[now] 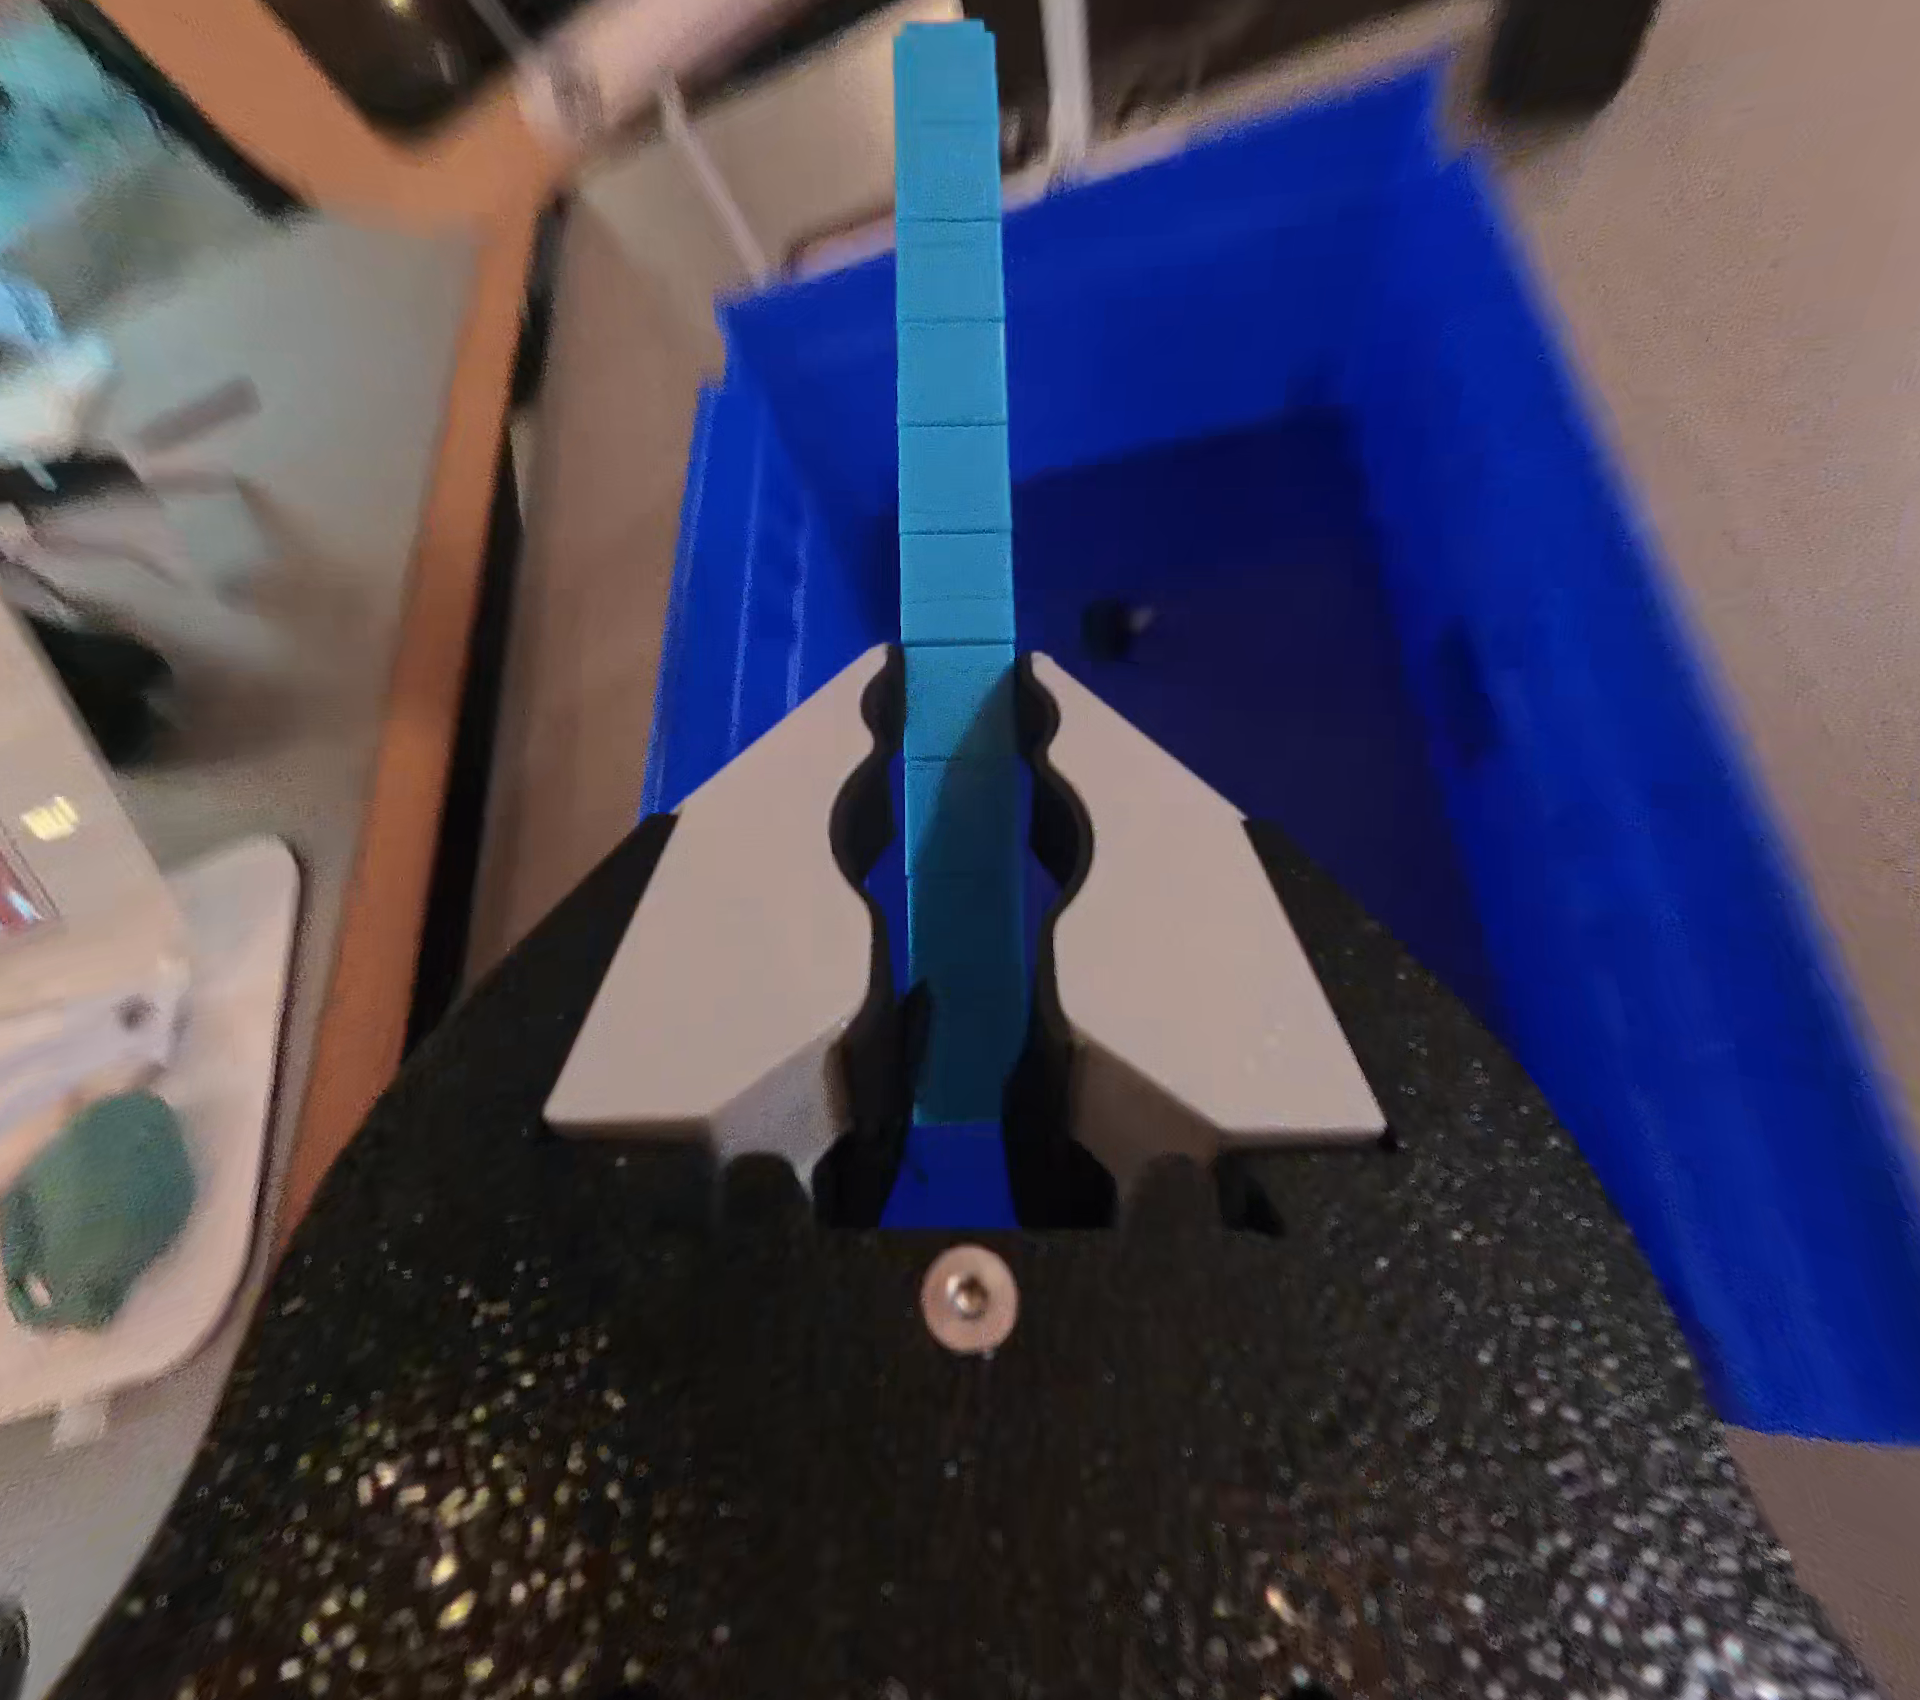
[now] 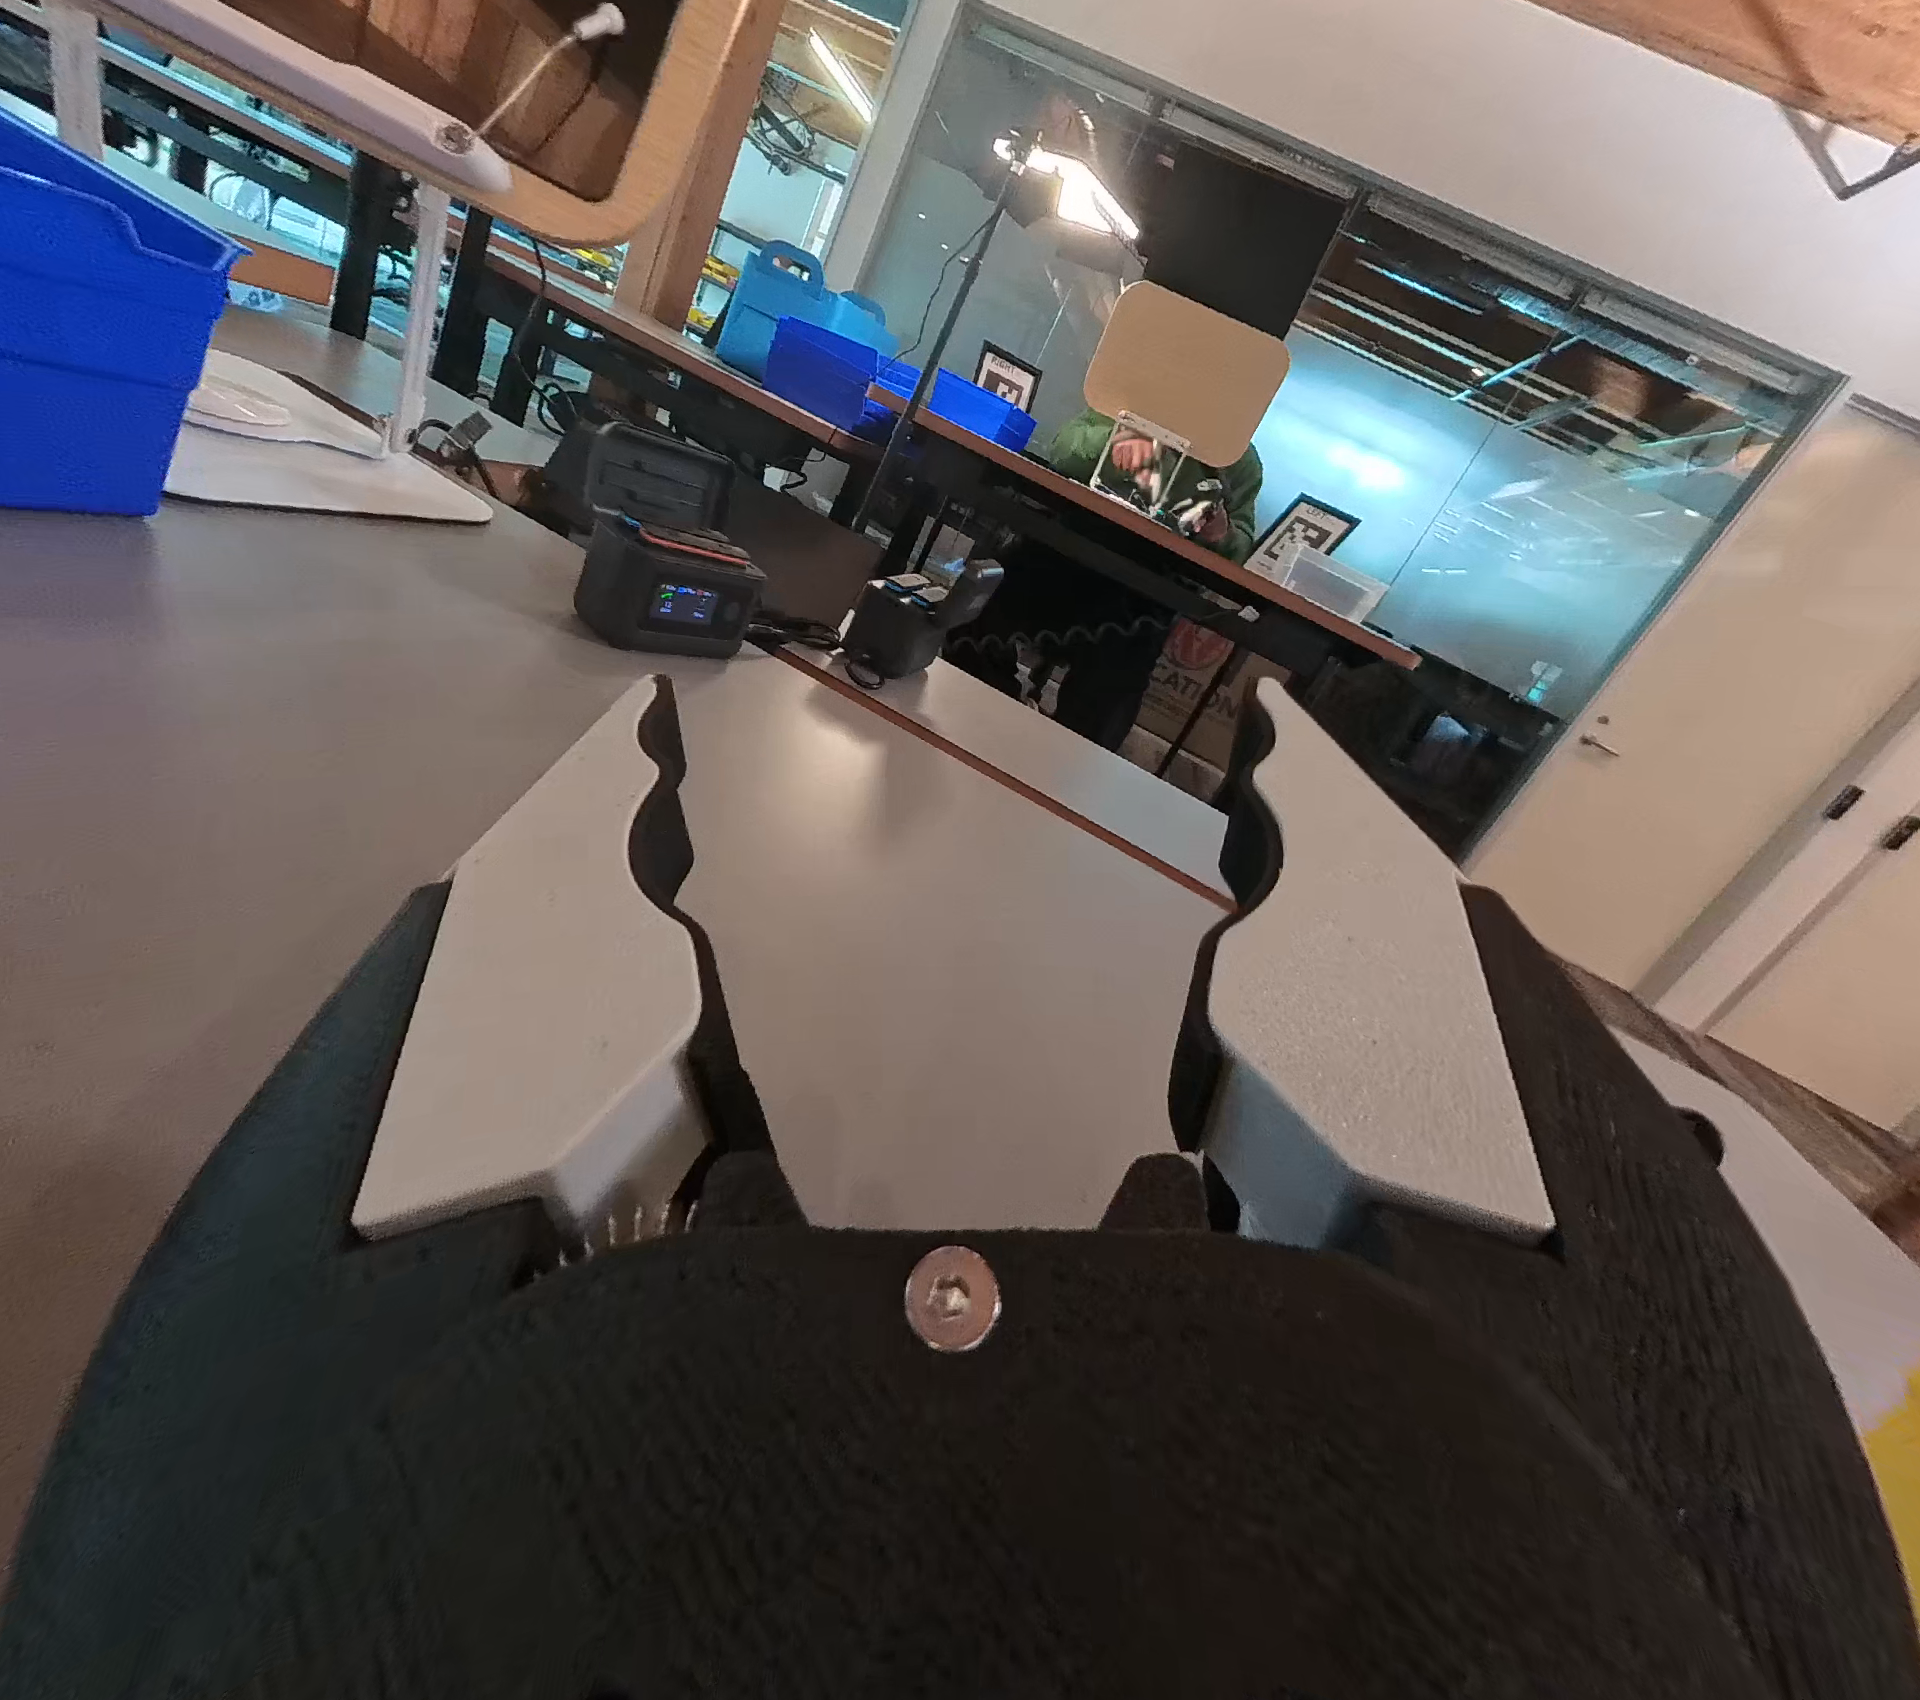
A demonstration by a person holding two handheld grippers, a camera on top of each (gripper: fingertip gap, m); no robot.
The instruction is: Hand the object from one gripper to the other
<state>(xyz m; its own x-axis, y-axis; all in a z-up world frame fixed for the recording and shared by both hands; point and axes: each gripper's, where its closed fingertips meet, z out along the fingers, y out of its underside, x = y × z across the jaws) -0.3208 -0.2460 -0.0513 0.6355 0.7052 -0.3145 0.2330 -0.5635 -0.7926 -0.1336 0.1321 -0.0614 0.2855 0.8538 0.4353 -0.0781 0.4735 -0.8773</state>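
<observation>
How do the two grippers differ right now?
The left gripper has its jaws shut on a light blue segmented bar; the right gripper is open and empty. The left hangs over a blue bin; the right faces across the grey table. Both have grey fingers.

Left view motion-blurred; right view sharp, lamp (image 2: 1070, 190) glare, fisheye edges.
</observation>
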